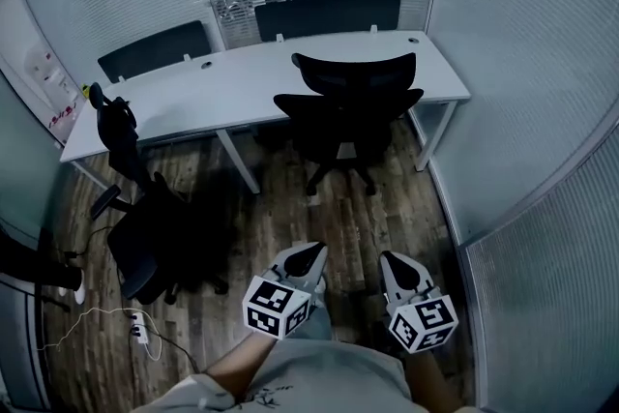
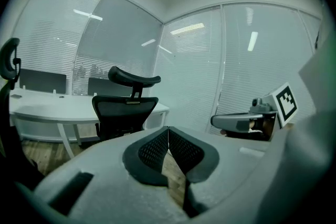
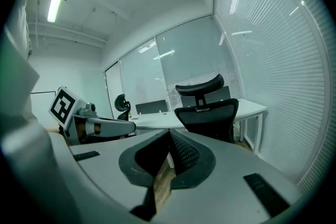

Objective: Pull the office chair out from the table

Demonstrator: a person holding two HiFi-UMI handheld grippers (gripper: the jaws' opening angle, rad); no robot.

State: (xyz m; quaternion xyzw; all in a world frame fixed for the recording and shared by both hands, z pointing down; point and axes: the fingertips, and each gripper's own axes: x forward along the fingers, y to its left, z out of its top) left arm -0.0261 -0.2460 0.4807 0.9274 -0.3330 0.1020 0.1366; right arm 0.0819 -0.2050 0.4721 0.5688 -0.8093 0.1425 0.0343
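Note:
A black mesh office chair with a headrest stands pushed up to the long white table, its back toward me. It also shows ahead in the left gripper view, as the chair, and in the right gripper view. My left gripper and right gripper hang side by side over the wood floor, well short of the chair and touching nothing. Both are shut, jaws together and empty, and both point at the chair.
A second black chair stands turned away at the left, near the table's left end. A white power strip and cable lie on the floor at lower left. Glass walls with blinds close in on the right and back.

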